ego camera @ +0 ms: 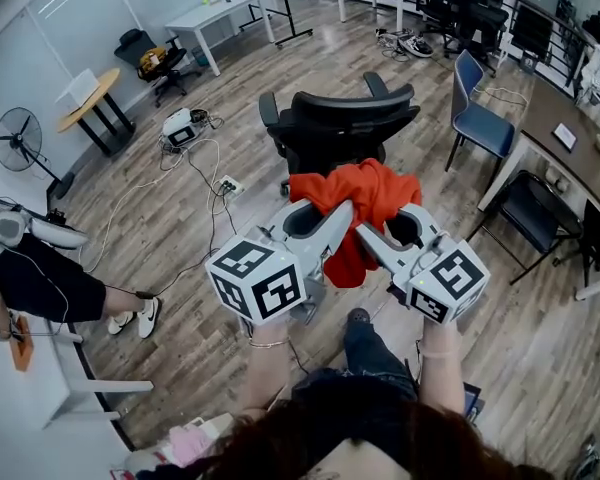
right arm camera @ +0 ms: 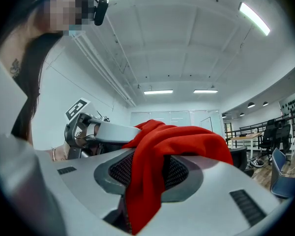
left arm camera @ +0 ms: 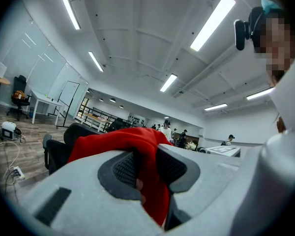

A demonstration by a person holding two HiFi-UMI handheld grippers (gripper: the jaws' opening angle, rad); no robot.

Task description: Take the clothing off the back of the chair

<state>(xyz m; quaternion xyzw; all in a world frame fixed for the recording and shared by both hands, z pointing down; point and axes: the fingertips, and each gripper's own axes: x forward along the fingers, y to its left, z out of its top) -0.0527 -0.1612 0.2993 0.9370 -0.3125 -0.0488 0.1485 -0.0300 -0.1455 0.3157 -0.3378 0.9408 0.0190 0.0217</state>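
Observation:
A red garment (ego camera: 365,200) hangs bunched between my two grippers, just in front of the black office chair (ego camera: 342,118) and apart from its backrest. My left gripper (ego camera: 342,215) is shut on the cloth's left part; in the left gripper view the red fabric (left arm camera: 152,191) is pinched between the ribbed pads, left gripper (left arm camera: 148,173). On the other side, my right gripper (ego camera: 368,236) is shut on the cloth too, and the red garment (right arm camera: 152,181) drapes down through its jaws in the right gripper view, right gripper (right arm camera: 147,173). Both grippers point level toward the chair.
A blue chair (ego camera: 477,118) and a black chair (ego camera: 535,208) stand at the right by a desk (ego camera: 570,138). Cables and a power strip (ego camera: 227,184) lie on the wood floor at the left. A seated person (ego camera: 40,278) and a fan (ego camera: 18,140) are at far left.

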